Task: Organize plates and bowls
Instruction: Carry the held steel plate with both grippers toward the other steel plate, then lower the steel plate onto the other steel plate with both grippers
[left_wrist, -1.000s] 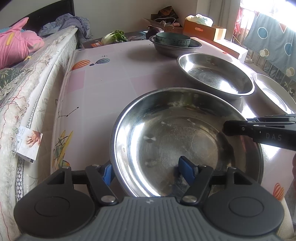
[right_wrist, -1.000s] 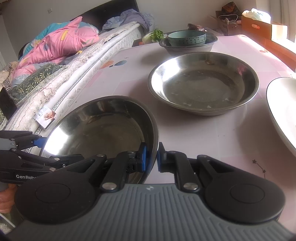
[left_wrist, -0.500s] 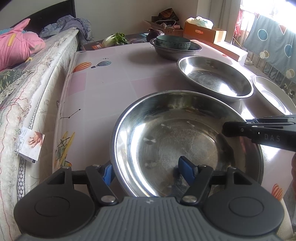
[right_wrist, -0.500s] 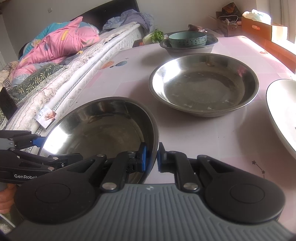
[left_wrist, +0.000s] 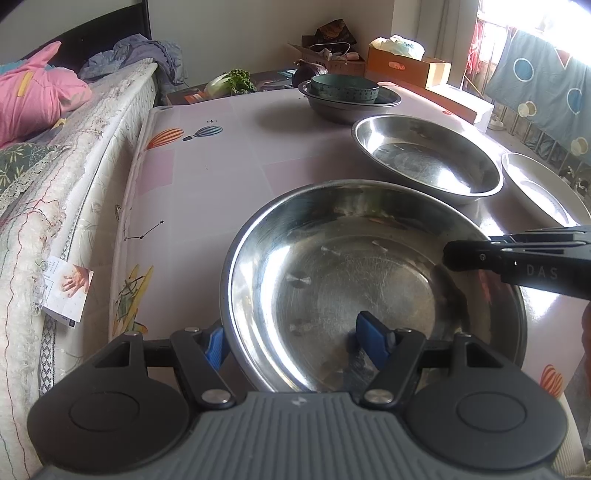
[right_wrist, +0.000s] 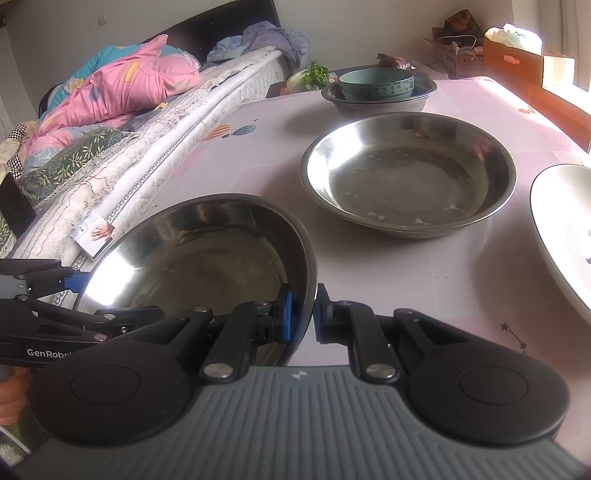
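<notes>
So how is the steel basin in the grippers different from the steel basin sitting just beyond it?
The near basin is pinched at its rim by the right gripper, and the left gripper straddles its rim; the far basin sits free on the table. The near basin is close to the table's bed-side edge; the far basin is farther in. Both are shallow, round, empty steel.

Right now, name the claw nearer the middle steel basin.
Right. The right claw clamps the near basin on the side facing the middle basin; the left claw straddles its opposite rim.
</notes>
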